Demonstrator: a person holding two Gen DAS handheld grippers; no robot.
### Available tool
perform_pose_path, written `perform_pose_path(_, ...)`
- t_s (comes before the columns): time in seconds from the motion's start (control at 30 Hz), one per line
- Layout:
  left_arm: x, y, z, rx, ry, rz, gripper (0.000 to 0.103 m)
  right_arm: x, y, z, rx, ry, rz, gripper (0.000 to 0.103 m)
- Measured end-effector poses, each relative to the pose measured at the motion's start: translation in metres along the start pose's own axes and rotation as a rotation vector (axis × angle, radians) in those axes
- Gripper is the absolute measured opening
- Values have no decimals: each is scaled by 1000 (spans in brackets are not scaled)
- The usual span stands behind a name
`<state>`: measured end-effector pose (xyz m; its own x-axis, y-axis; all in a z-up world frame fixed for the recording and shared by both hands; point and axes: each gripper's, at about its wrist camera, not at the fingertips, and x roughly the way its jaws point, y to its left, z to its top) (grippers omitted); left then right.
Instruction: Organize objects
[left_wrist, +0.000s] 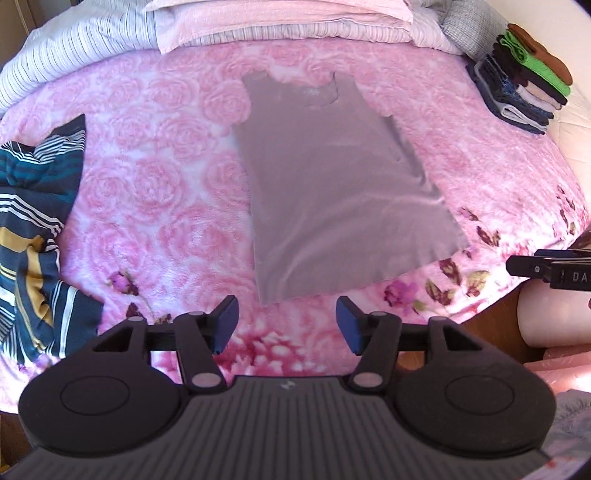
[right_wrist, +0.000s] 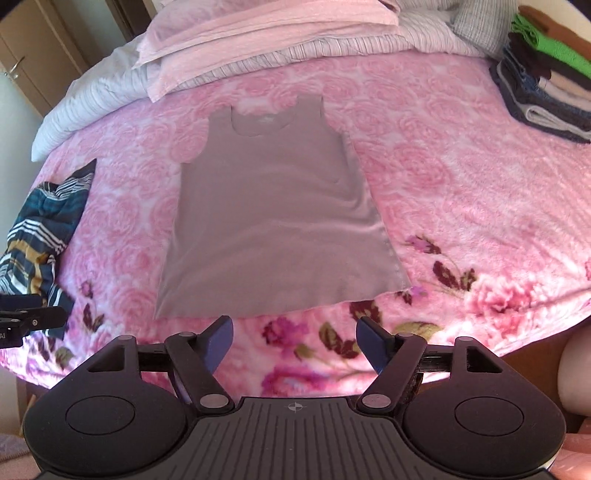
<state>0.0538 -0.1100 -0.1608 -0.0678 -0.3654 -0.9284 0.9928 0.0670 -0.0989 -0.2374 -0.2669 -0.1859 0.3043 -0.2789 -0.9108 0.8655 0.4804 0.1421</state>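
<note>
Tank top: we saw a mauve sleeveless tank top (left_wrist: 332, 192) lying flat on the bed, neckline toward the pillows, hem toward both grippers, touched by neither.
Bed cover: we noted a pink rose-patterned blanket (left_wrist: 155, 177) under everything, with darker purple flowers along its near edge.
Left gripper: we found the left gripper (left_wrist: 287, 323) released, its blue pads apart with only blanket between them, hanging above the near edge of the bed just short of the hem.
Right gripper: we found the right gripper (right_wrist: 294, 338) also released, its jaws spread wide and empty, above the floral border below the hem.
Folded stack: we saw a pile of folded clothes (left_wrist: 524, 88) at the far right corner of the bed, a bright green piece near the top and dark blue ones beneath.
Striped garment: we saw a crumpled navy, white and mustard striped garment (left_wrist: 33, 221) at the left side of the bed, well apart from the tank top.
Bedding: we saw pink pillows (right_wrist: 266, 40) on a striped duvet at the head of the bed.
Only in the right view: we made out a wardrobe door with a handle (right_wrist: 16, 68) at upper left.
Only in the left view: we saw the tank top's right side rumpled into creases.
Writing: we read the white letters "DA" (left_wrist: 579, 276) on the other gripper's black body at the right edge of the left view; the rest was cut off.
</note>
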Motion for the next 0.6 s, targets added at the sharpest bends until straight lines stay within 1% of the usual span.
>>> perform_pose_path(0.27, -23, -22, -16, 94, 5, 31, 62, -17, 7, -9, -19, 7, -25, 71)
perform_pose_path(0.6, -30, -17, -14, 97, -7, 45, 64, -13, 19, -2, -59, 25, -14, 71)
